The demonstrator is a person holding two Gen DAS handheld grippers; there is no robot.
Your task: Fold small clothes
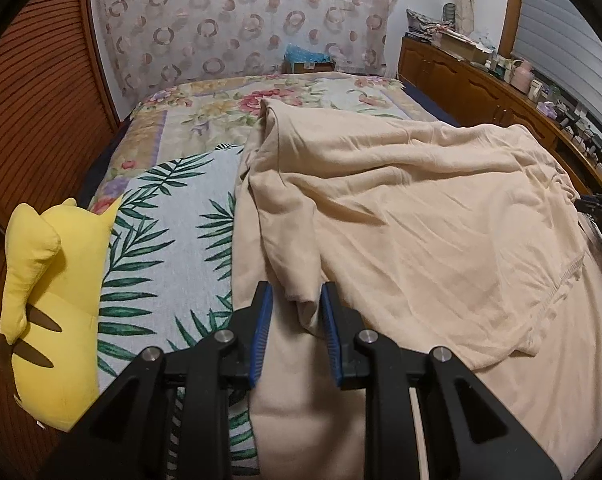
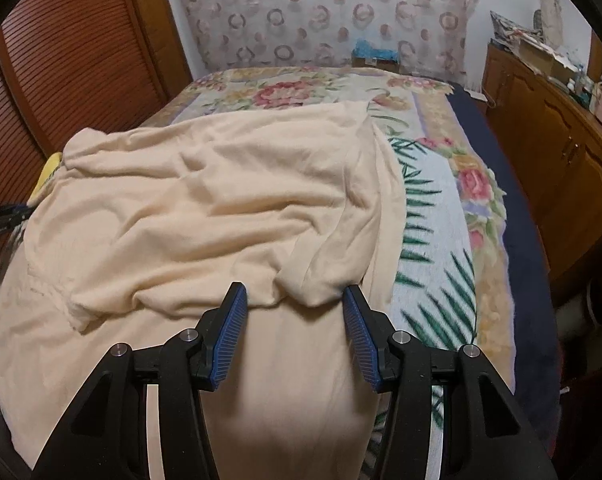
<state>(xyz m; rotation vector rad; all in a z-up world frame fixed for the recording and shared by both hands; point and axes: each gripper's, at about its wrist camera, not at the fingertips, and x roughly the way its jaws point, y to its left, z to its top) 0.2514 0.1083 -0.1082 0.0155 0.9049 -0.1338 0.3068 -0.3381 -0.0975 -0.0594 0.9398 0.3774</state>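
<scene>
A cream garment [image 1: 421, 208] lies wrinkled across the bed, its upper layer folded over toward me. In the left wrist view, my left gripper [image 1: 296, 300] stands narrowly open around a hanging fold [image 1: 305, 304] at the garment's left near corner. That fold touches the right blue pad [image 1: 329, 320], and a slit shows beside the left pad. In the right wrist view, the same garment [image 2: 205, 208] fills the left and middle. My right gripper [image 2: 295, 300] is open wider, with a bunched fold [image 2: 313, 288] at the right near corner between its jaws, close to the right pad [image 2: 359, 332].
A yellow plush toy [image 1: 49, 280] lies at the bed's left edge on a leaf-print blanket [image 1: 169, 240]. A floral bedspread [image 1: 205, 116] covers the far end. A cluttered wooden sideboard [image 2: 561, 140] runs along the right, and a louvred wooden door [image 2: 73, 60] stands on the left.
</scene>
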